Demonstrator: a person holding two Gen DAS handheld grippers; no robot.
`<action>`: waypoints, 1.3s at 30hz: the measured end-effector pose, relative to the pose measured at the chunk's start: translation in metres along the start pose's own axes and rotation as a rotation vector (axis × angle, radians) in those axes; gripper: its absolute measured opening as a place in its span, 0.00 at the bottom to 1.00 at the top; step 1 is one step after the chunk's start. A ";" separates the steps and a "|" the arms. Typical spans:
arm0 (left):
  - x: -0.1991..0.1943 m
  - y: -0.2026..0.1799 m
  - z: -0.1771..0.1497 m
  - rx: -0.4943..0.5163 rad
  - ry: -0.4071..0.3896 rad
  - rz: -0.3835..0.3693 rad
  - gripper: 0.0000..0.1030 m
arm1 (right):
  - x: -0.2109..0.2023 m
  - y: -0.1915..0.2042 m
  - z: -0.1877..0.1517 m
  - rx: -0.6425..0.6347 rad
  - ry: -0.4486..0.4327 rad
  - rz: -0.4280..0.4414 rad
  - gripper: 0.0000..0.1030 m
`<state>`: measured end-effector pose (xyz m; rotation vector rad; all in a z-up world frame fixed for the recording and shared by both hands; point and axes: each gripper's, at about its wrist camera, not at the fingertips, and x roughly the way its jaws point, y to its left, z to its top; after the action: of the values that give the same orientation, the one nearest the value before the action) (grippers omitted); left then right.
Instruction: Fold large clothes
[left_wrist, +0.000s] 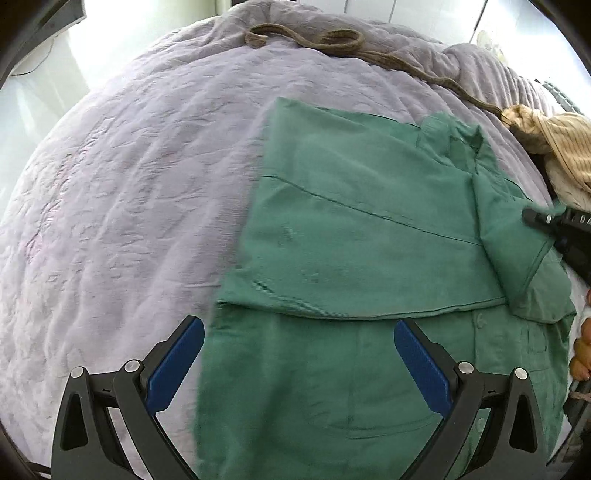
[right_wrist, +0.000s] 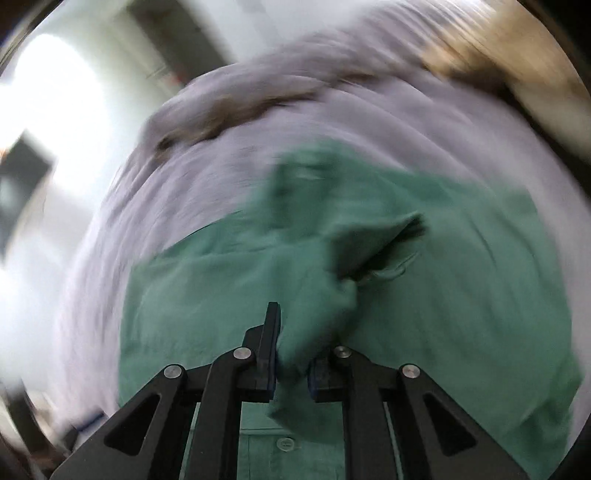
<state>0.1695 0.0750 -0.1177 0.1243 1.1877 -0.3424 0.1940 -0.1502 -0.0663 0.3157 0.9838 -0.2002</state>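
Note:
A green button shirt (left_wrist: 351, 229) lies partly folded on a lilac quilted bed cover (left_wrist: 129, 184). My left gripper (left_wrist: 299, 325) hovers open over the shirt's left edge with nothing between its blue pads. At the right rim of the left wrist view, my right gripper (left_wrist: 532, 218) holds a sleeve fold laid over the shirt's body. The right wrist view is blurred; there my right gripper (right_wrist: 295, 332) is shut on a bunch of the green shirt (right_wrist: 443, 288). The cloth hides its right fingertip.
A brown cord (left_wrist: 332, 40) snakes across the far side of the cover. A beige striped garment (left_wrist: 565, 147) is heaped at the far right. A person's fingers (left_wrist: 580, 354) show at the right rim. Bare bed cover (right_wrist: 221, 166) stretches left of the shirt.

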 end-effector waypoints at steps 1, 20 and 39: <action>-0.001 0.006 -0.001 -0.005 -0.001 0.014 1.00 | 0.009 0.018 -0.003 -0.069 0.034 -0.002 0.16; 0.007 -0.035 0.033 0.048 -0.035 -0.056 1.00 | -0.064 -0.164 -0.077 0.412 0.088 0.037 0.63; 0.084 -0.109 0.082 0.137 0.020 0.035 1.00 | -0.014 -0.305 0.002 0.539 0.038 0.011 0.03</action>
<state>0.2348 -0.0669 -0.1556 0.2683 1.1805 -0.3925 0.0943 -0.4362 -0.1053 0.8189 0.9546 -0.4518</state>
